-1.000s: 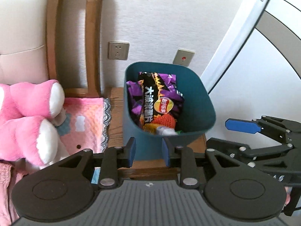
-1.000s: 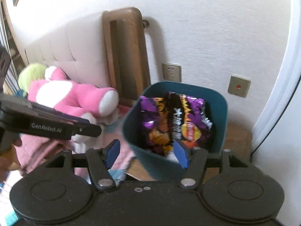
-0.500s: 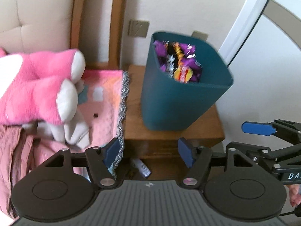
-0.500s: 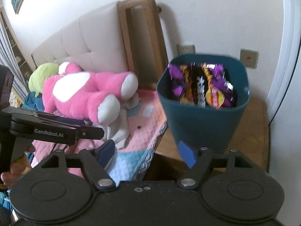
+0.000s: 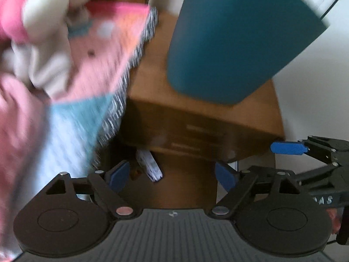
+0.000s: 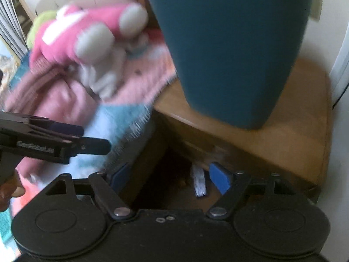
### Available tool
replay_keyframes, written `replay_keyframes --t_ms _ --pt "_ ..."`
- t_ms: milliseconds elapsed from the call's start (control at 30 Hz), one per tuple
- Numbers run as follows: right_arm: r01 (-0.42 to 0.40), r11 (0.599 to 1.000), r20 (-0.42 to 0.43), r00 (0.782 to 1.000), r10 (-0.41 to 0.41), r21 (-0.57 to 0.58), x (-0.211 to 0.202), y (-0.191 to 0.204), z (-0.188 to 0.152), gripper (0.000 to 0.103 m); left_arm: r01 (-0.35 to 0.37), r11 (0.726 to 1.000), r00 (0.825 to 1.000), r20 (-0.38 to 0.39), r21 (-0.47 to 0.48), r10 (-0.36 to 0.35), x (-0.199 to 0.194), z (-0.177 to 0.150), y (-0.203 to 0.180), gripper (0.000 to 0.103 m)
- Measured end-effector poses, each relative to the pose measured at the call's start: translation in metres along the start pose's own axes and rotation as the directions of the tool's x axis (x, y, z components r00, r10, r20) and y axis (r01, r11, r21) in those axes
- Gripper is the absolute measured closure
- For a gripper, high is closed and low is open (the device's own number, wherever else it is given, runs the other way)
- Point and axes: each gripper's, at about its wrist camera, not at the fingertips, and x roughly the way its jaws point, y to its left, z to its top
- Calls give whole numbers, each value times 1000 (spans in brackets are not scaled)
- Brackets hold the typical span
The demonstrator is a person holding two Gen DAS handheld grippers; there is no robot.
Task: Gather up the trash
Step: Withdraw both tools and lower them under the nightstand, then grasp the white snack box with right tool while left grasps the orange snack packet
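On one nightstand (image 5: 257, 113), one teal bin (image 5: 229, 43).

We see a bin (image 5: 235, 43) standing on a small table (image 5: 257, 113). Left of the table lies a blanket (image 5: 87, 87) with a soft toy (image 6: 91, 35) on it. A wrapper (image 5: 150, 163) lies low down, between them.

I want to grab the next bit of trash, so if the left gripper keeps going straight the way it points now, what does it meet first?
Probably the small white wrapper in the dark gap between bed and nightstand. It lies just ahead of the left gripper, nearer its left-hand finger. The fingers are opening, with nothing between them. Blur makes depth uncertain.
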Motion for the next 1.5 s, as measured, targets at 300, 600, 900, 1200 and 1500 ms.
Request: replay_keyframes --t_ms 300,600,900,1200,1500 --pt "-4 996 -89 996 12 89 125 -66 -40 23 -53 996 993 -111 -69 46 153 -64 21 0" --pt "-8 990 -146 989 29 141 277 -106 -84 23 -221 954 958 -227 -205 173 329 -113 79 0" --pt "8 967 -202 978 45 256 402 -125 -123 25 -326 885 931 -276 -332 239 442 -140 134 0" --pt "-27 999 -271 962 18 -30 462 -122 -164 25 -408 835 905 -283 -369 317 496 -139 163 0" --pt "28 992 -204 977 -53 -126 517 -103 -171 25 -386 786 916 -303 -484 263 531 -141 188 0"
